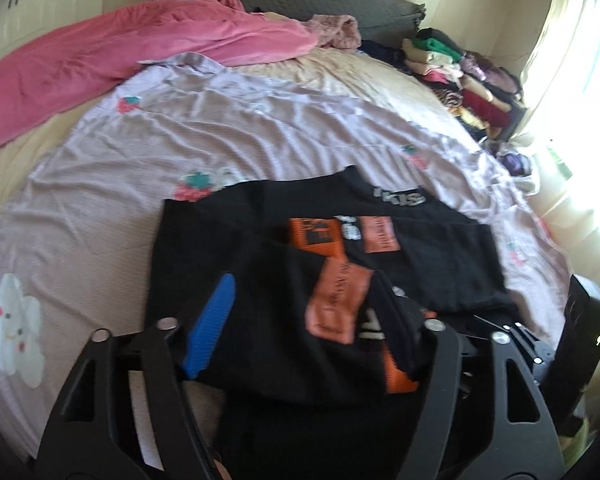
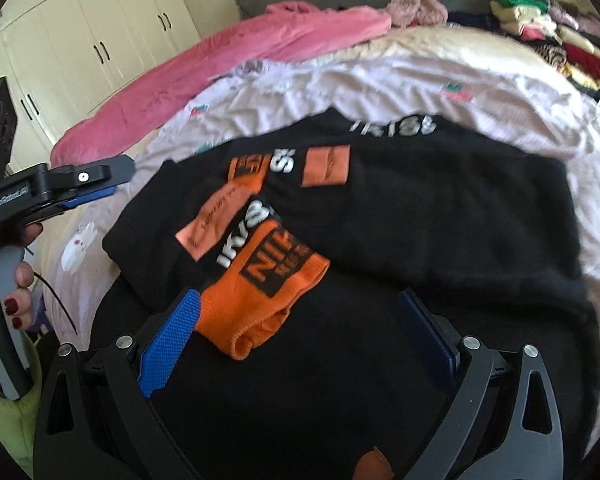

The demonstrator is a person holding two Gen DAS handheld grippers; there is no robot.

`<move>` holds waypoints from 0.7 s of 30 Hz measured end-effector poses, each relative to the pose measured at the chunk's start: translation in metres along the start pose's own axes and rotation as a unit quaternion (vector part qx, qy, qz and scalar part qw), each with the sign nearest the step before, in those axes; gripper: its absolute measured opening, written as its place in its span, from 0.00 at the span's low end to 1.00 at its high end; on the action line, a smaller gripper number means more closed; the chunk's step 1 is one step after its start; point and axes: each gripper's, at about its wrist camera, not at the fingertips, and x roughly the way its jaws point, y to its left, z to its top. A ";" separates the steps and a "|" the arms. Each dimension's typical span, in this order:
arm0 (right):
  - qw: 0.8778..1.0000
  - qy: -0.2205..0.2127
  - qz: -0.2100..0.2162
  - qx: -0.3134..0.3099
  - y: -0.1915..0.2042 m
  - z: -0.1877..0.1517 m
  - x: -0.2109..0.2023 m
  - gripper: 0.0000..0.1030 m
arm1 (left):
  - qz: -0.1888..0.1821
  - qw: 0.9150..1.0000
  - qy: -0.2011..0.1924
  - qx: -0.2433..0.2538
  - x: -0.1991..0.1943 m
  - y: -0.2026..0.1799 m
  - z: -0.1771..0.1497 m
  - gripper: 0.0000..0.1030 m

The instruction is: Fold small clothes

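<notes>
Left gripper (image 1: 312,344), black with blue ribbed pads, has its jaws spread wide, and a fold of the black garment with orange patches and white lettering (image 1: 420,256) is draped between them, not pinched. Right gripper (image 2: 296,340) is wide open too, hovering over the same garment, with its orange ribbed cuff (image 2: 260,300) sitting right by the left-hand pad. The garment lies on a wrinkled lilac strawberry-print sheet (image 1: 220,136), a pink blanket (image 1: 120,56) behind it, and stacked folded clothes (image 1: 460,72) off at the bed's far corner.

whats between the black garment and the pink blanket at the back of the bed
In both views, only the wrinkled lilac strawberry-print sheet lies between the black garment and pink blanket.
</notes>
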 end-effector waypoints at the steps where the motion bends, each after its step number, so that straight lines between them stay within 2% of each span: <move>1: 1.000 0.006 0.013 0.008 -0.001 -0.001 0.005 0.94 | 0.013 1.000 -0.001 0.007 0.000 0.003 -0.002 0.69; 3: 0.999 0.018 0.033 0.027 -0.003 -0.003 0.015 0.94 | 0.020 1.000 0.001 0.011 0.001 0.008 -0.004 0.71; 7: 0.999 0.012 0.041 0.023 0.000 0.002 0.023 0.93 | 0.022 1.000 0.008 0.002 0.003 0.018 -0.009 0.74; 9: 0.998 0.009 0.055 0.023 0.003 0.004 0.026 0.76 | 0.027 1.000 0.010 0.003 0.004 0.021 -0.011 0.74; 10: 0.998 0.010 0.057 0.020 0.004 0.004 0.029 0.59 | 0.030 1.000 0.010 0.003 0.004 0.023 -0.012 0.74; 12: 0.998 0.008 0.052 0.021 0.004 0.002 0.030 0.45 | 0.030 0.999 0.010 0.002 0.004 0.025 -0.014 0.74; 14: 0.998 0.005 0.063 0.030 0.001 0.002 0.028 0.18 | 0.031 0.999 0.009 0.002 0.004 0.025 -0.014 0.74; 17: 0.997 -0.005 0.074 0.027 0.003 0.004 0.023 0.07 | 0.031 0.999 0.006 -0.003 0.003 0.029 -0.015 0.74; 21: 0.998 -0.031 0.063 0.006 0.010 0.006 0.011 0.07 | 0.034 0.999 0.000 -0.012 -0.001 0.036 -0.014 0.74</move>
